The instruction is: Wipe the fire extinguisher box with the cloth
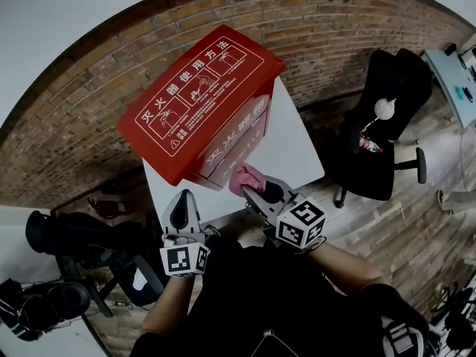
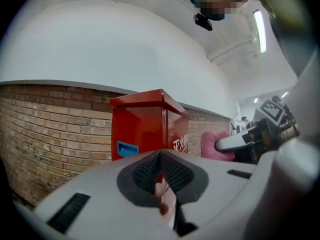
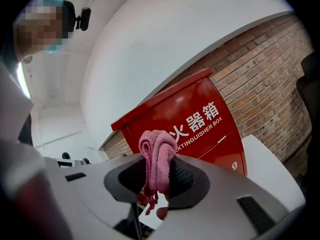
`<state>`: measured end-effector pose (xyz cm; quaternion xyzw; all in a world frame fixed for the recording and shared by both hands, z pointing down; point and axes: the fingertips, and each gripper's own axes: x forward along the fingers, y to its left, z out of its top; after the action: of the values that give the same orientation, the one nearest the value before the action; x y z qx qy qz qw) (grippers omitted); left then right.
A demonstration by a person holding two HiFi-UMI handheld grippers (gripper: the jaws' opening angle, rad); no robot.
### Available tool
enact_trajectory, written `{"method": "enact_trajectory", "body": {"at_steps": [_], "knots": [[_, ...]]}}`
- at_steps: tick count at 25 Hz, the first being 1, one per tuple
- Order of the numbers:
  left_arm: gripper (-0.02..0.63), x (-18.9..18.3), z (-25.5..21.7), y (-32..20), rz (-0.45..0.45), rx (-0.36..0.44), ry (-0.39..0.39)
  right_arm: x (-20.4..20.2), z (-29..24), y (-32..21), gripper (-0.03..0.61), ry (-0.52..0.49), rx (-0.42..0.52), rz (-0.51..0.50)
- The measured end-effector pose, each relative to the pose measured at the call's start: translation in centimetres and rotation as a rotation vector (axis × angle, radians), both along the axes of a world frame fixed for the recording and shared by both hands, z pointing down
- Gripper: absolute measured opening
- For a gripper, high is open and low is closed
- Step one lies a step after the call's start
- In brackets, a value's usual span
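The red box stands upright on the white table at frame center, smooth and hard-sided, its front face just ahead of the right gripper, the nearer of the 2. That gripper pinches a soft, bunched pink knit cloth close against the box's lower front. The left gripper, lower left and short of the box, has its jaws together on nothing.

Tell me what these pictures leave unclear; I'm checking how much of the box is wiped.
Whether the cloth touches the box: head view, cloth covers the contact.
Box's base: left gripper view, left gripper hides it.
Box's small print: head view, too small.
Box's back: faces away in every view.
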<state>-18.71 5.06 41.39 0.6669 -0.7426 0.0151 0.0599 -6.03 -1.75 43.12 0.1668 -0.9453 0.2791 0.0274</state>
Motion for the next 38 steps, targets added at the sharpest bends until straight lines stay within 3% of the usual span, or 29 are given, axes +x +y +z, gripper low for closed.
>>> {"method": "enact_trajectory", "body": {"at_steps": [8,14,18,26,34,38], "knots": [[0.028,-2.8,0.1,-0.1,0.383,-0.022,0.053,-3.1,-0.7,3.7,0.103,0.018,-0.015,0.306],[0.028,-2.1,-0.7,0.7,0.536,-0.012,0.065,-3.9,-2.6,6.7,0.103,-0.079,-0.104,0.384],[0.028,-1.4,-1.1,1.5,0.545,-0.009,0.061,-3.6,-2.7,7.7,0.103,-0.146,-0.194,0.37],[0.028,-1.6,-2.4,2.1,0.481,0.006,0.037,-3.8,-4.3,6.1,0.103,-0.372,-0.426,0.281],[0.028,-2.2,-2.6,2.0,0.424,0.0,0.021,-5.9,-6.1,3.8,0.103,-0.524,-0.55,0.145],[0.028,-2.5,-2.6,1.8,0.404,-0.002,0.012,-6.9,-5.6,3.2,0.103,-0.527,-0.585,0.115]]}}
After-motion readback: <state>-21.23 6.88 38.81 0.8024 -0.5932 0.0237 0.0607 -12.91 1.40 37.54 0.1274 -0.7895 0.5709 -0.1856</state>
